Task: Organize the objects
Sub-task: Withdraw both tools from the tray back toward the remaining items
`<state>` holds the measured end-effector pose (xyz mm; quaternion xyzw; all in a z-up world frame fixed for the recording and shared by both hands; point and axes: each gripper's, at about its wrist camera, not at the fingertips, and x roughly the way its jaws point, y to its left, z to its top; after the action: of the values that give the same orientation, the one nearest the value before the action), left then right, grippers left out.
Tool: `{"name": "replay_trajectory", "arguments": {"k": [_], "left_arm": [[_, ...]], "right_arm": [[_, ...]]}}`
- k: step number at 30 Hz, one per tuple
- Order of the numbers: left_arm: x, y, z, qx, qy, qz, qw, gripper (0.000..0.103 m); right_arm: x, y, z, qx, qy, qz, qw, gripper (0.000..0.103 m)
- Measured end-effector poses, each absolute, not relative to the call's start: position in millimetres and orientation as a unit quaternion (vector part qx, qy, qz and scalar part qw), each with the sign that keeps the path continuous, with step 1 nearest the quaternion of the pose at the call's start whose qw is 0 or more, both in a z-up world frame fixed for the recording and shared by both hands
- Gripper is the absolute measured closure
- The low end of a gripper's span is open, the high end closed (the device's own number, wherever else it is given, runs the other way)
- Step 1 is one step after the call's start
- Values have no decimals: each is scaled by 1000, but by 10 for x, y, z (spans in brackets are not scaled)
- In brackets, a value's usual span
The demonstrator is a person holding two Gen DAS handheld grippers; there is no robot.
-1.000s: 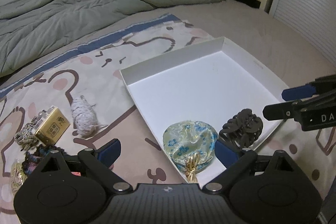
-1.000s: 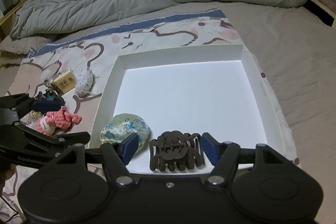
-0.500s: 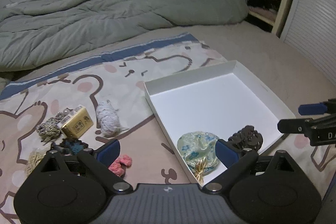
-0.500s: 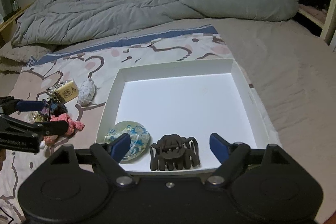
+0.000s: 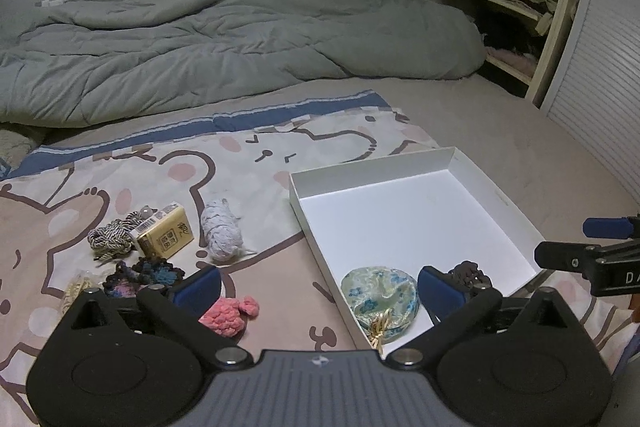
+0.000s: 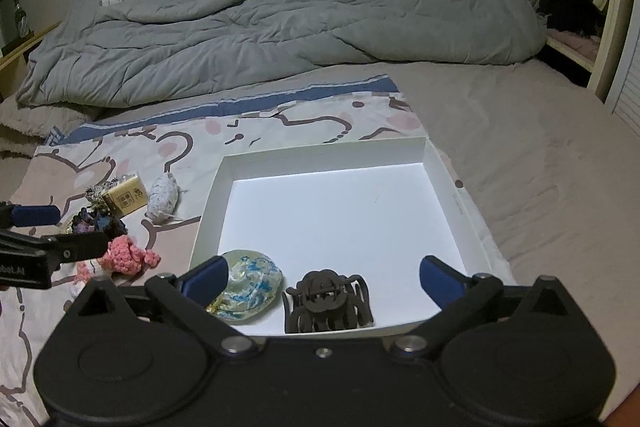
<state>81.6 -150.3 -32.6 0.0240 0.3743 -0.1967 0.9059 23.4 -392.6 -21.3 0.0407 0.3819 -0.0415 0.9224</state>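
A white tray (image 5: 404, 163) (image 6: 320, 155) lies on the bed and holds a floral silk pouch (image 5: 380, 295) (image 6: 248, 283) and a dark claw hair clip (image 6: 328, 301) (image 5: 470, 273) at its near edge. Left of the tray lie a pink crochet piece (image 5: 228, 313) (image 6: 126, 255), a dark blue crochet piece (image 5: 144, 273), a yellow box (image 5: 164, 235) (image 6: 126, 197), a grey yarn bundle (image 5: 220, 235) (image 6: 162, 199) and a striped cord (image 5: 110, 239). My left gripper (image 5: 318, 285) is open and empty above the tray's left edge. My right gripper (image 6: 324, 273) is open and empty above the hair clip.
A cartoon-print sheet (image 5: 200, 167) covers the bed under the objects. A rumpled grey duvet (image 5: 200, 47) lies at the back. A shelf unit (image 5: 512, 7) and a slatted door (image 5: 592, 67) stand at the right.
Both grippers have pulled back and up from the tray. The right jaws have opened wider. The hair clip and pouch stay in the tray.
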Motion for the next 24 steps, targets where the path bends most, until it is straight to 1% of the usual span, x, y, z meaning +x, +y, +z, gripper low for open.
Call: {"name": "replay_trajectory", "arguments": {"k": [11,24], "left_arm": [[848,-1231,-322,18,364,-159,918,0],[946,-597,-346,10,358,-89,929,0]], "right_arm": [[305,-3841,-236,61,367,-38,927,0],[552,-3448,-288,61,352,-9,934,0]]}}
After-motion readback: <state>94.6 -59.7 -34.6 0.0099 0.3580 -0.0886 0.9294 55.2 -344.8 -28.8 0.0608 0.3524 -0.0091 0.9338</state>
